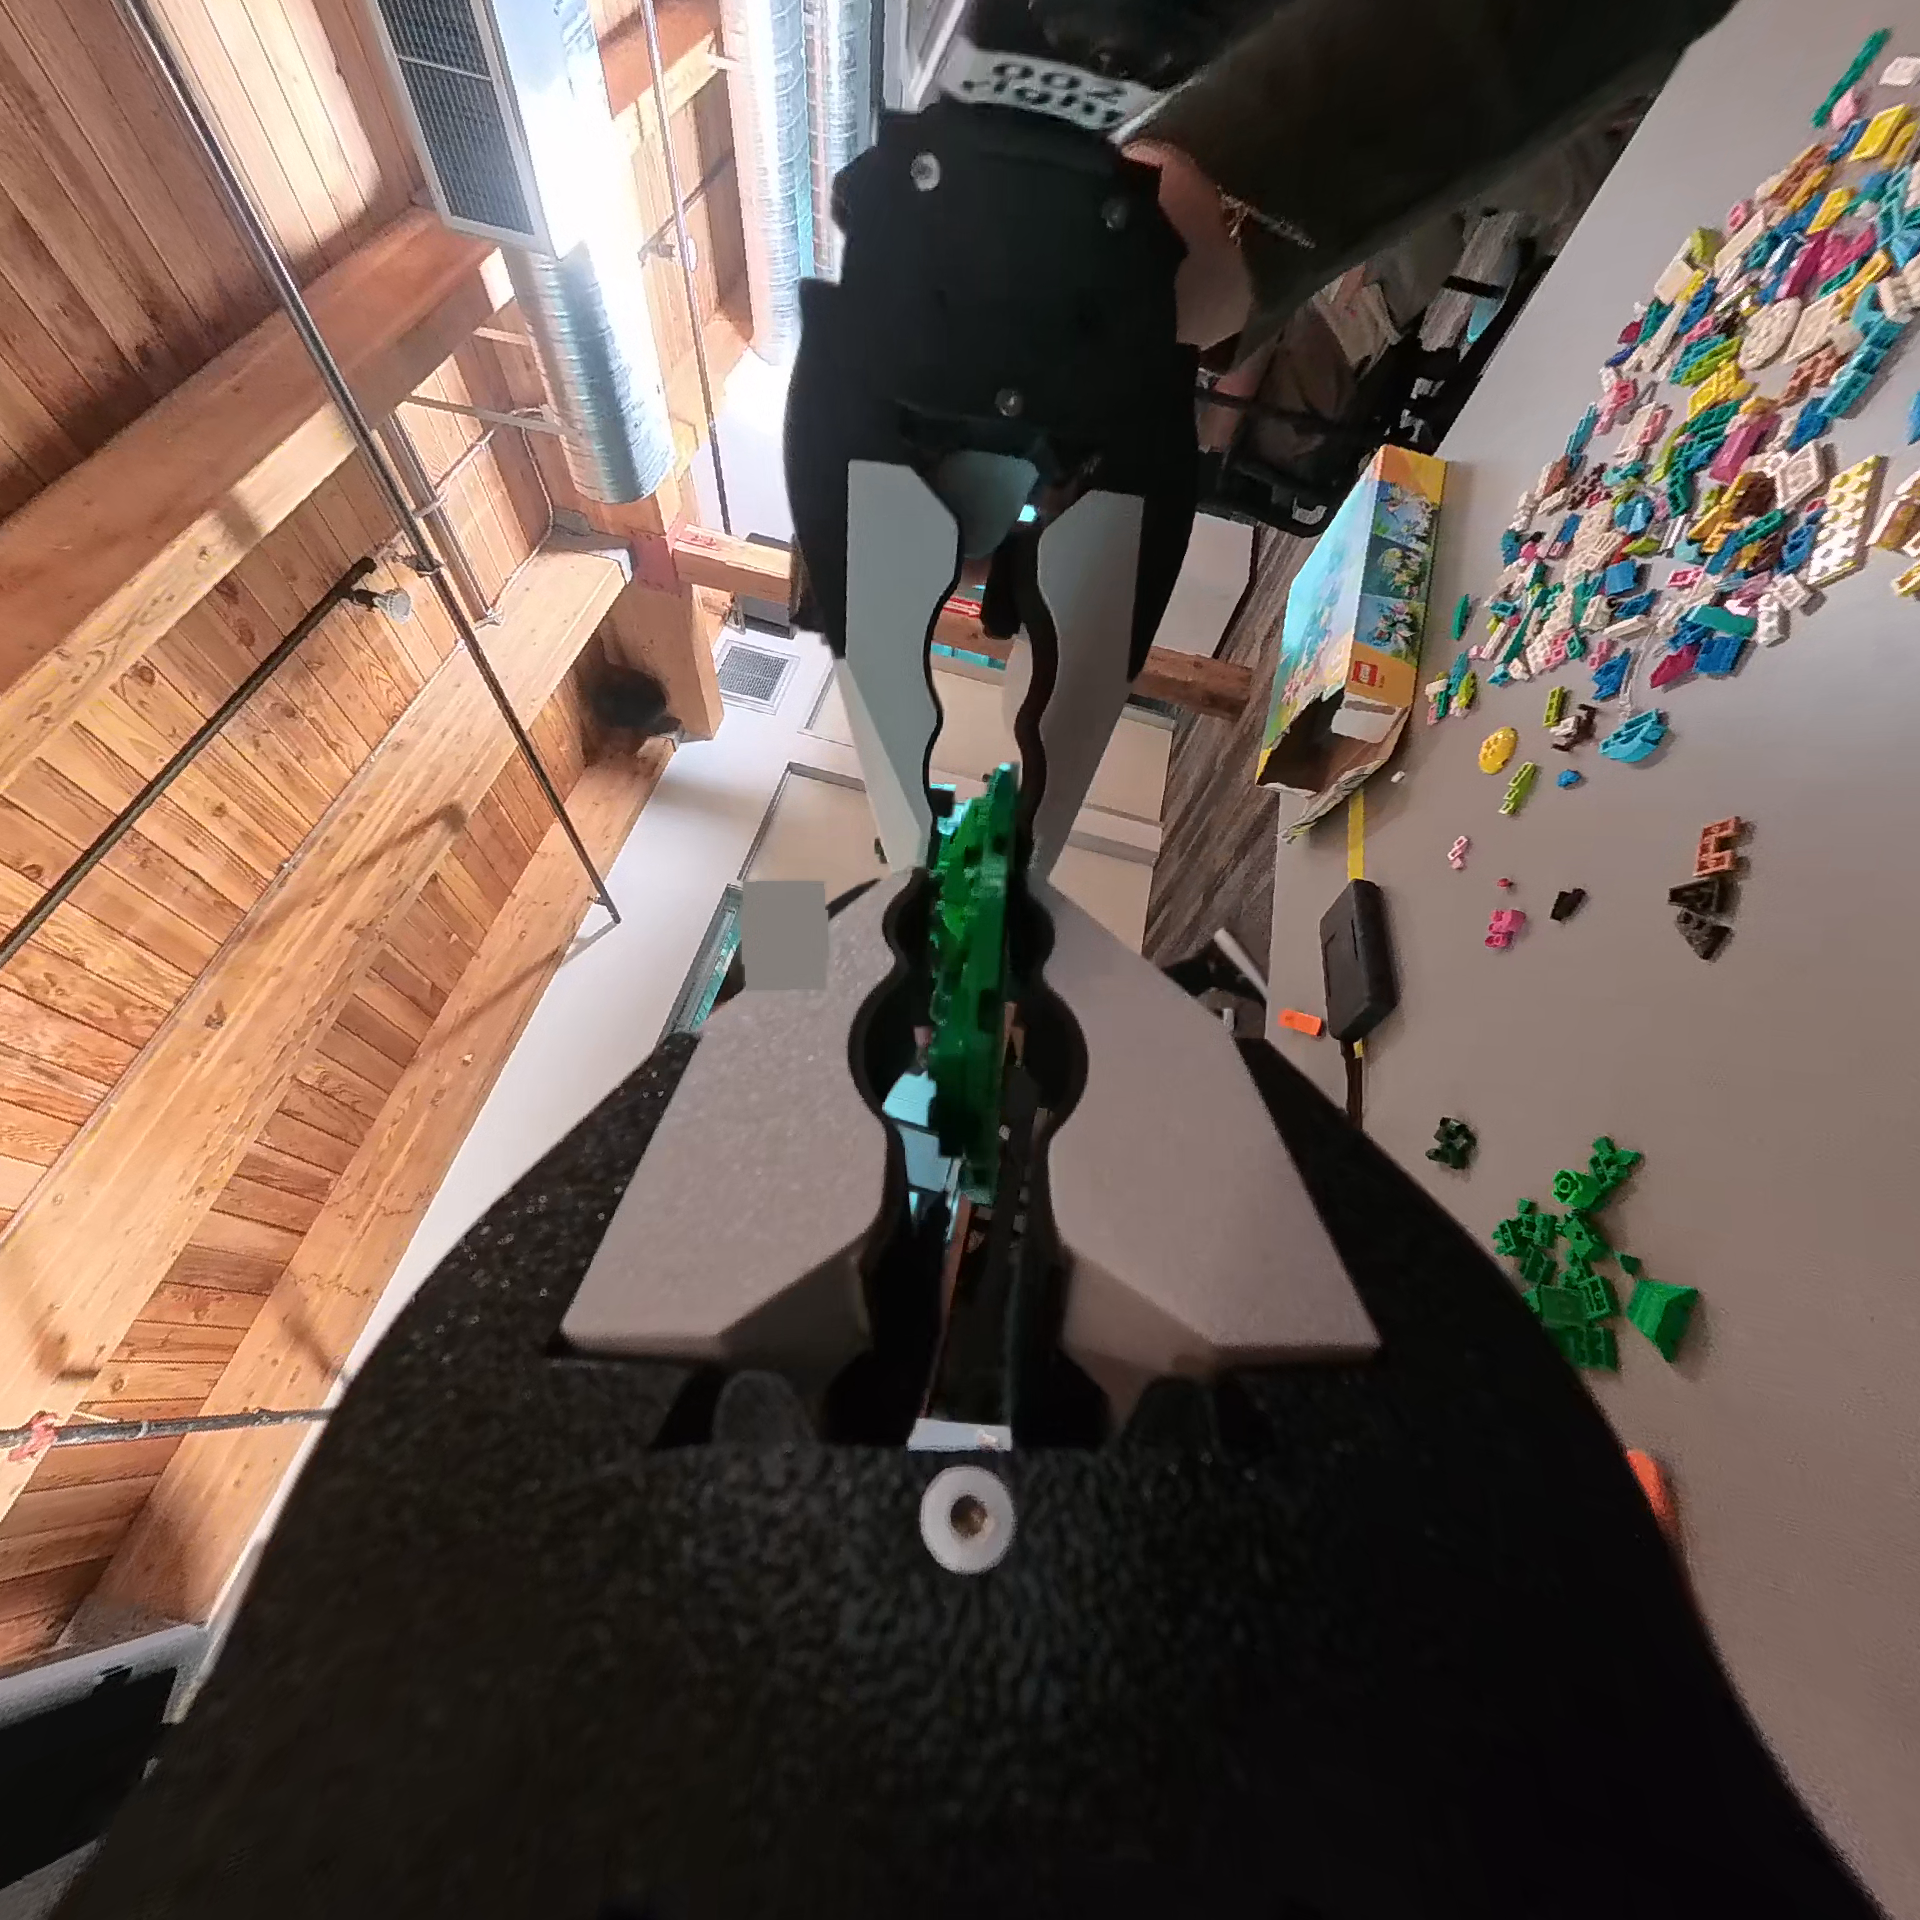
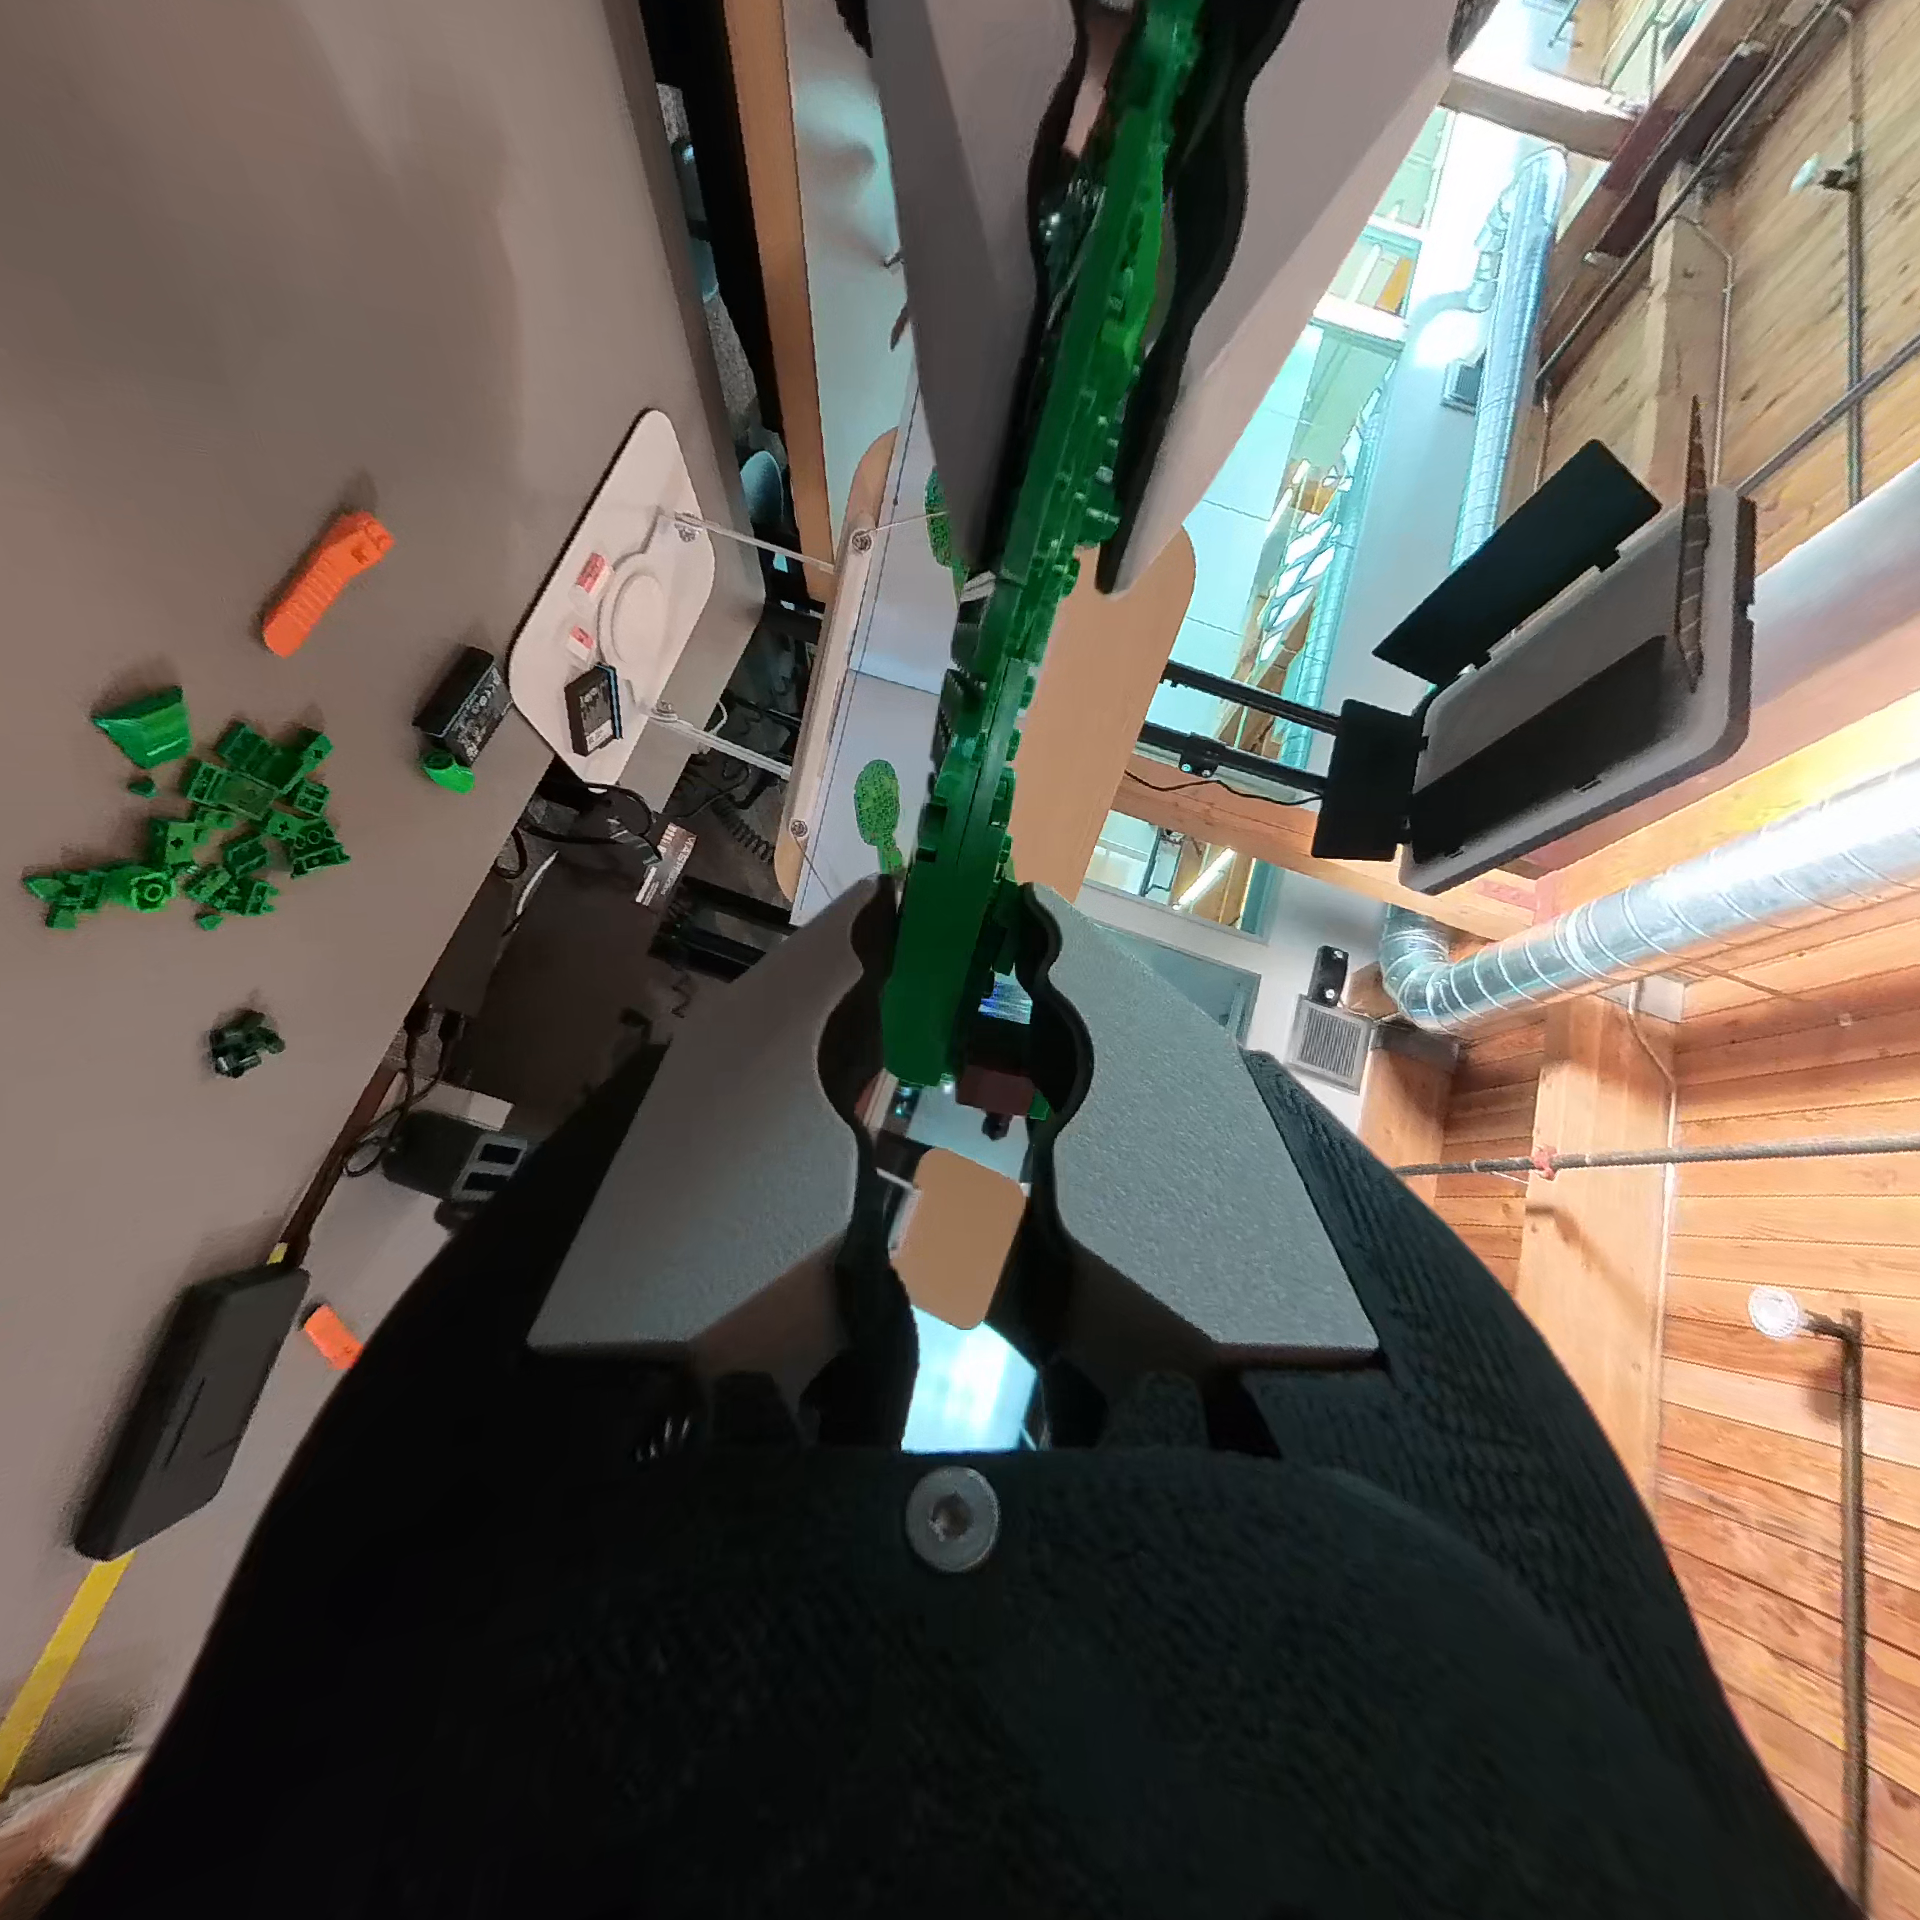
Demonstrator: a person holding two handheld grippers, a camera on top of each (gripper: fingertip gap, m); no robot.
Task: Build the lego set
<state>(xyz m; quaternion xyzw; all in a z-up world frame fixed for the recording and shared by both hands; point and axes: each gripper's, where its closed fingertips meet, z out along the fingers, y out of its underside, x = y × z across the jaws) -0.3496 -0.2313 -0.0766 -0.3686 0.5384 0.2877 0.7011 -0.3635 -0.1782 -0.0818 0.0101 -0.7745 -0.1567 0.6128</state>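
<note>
Here, your left gripper point(image 1: 971, 935) and your right gripper point(image 2: 951, 935) both pinch the same green lego plate assembly point(image 2: 1049, 540) edge-on from opposite ends, holding it in the air above the grey table point(image 1: 1704, 1039). Outward, a pile of green bricks point(image 1: 1569, 1257) lies near you, with the mixed colourful bricks point(image 1: 1756, 416) and the set's box point(image 1: 1361, 613) farther along the table.
</note>
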